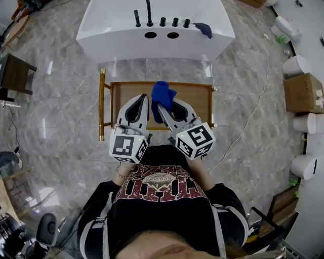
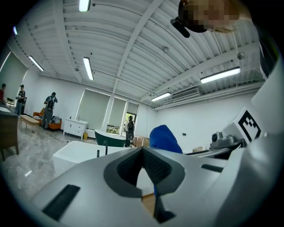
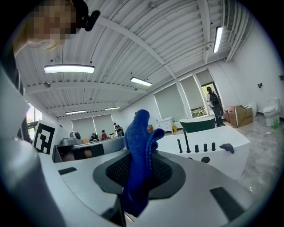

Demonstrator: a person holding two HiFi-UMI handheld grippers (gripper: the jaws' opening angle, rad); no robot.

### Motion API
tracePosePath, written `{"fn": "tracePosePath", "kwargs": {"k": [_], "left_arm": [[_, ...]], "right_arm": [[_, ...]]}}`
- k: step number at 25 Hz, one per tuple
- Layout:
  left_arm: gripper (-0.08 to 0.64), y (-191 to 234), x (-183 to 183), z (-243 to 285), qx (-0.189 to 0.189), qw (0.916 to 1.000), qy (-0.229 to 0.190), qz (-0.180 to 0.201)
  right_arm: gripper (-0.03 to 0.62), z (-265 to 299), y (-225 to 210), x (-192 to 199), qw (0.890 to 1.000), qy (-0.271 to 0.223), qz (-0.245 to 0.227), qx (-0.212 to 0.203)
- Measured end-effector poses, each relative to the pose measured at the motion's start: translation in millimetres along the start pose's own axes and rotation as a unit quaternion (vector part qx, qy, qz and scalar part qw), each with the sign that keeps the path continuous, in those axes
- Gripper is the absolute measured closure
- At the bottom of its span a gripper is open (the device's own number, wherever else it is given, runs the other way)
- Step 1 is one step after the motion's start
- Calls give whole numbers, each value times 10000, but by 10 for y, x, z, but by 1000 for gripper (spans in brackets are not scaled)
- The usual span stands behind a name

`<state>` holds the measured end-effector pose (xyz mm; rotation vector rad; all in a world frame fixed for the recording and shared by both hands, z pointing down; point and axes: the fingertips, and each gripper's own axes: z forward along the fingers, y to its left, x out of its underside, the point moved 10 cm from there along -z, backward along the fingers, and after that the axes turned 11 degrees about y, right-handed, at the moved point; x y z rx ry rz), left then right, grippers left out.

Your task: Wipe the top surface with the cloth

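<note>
Grey marble floor, wide open left of the work spot. A small wooden desk stands in the middle, with a brass rail along its left edge. The wood is bare toward the right edge and far corners.

A white bathtub lies just beyond the desk's far edge, with a strip of floor between them. Black tap fittings and a second dark blue rag sit on its rim.

To the right: a loose cable on the floor, a cardboard box and white toilets along the wall. A dark side table is far left.

Both tongs are side by side over the desk's near edge, pointing away from the person. The right tongs are clenched on the blue cloth, which bunches up past the tips above the desk's middle. The left tongs are closed tip to tip with nothing between them, just left of the cloth.
</note>
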<state>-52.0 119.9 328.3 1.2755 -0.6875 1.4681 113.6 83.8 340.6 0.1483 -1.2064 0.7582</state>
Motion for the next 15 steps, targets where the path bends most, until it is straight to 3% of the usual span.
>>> {"fn": "tracePosePath", "kwargs": {"k": [15], "left_arm": [[512,17,-10,51,51,10000,24,-51]], "right_arm": [[491,48,-1,-67,9999,13,-74,-120]]}}
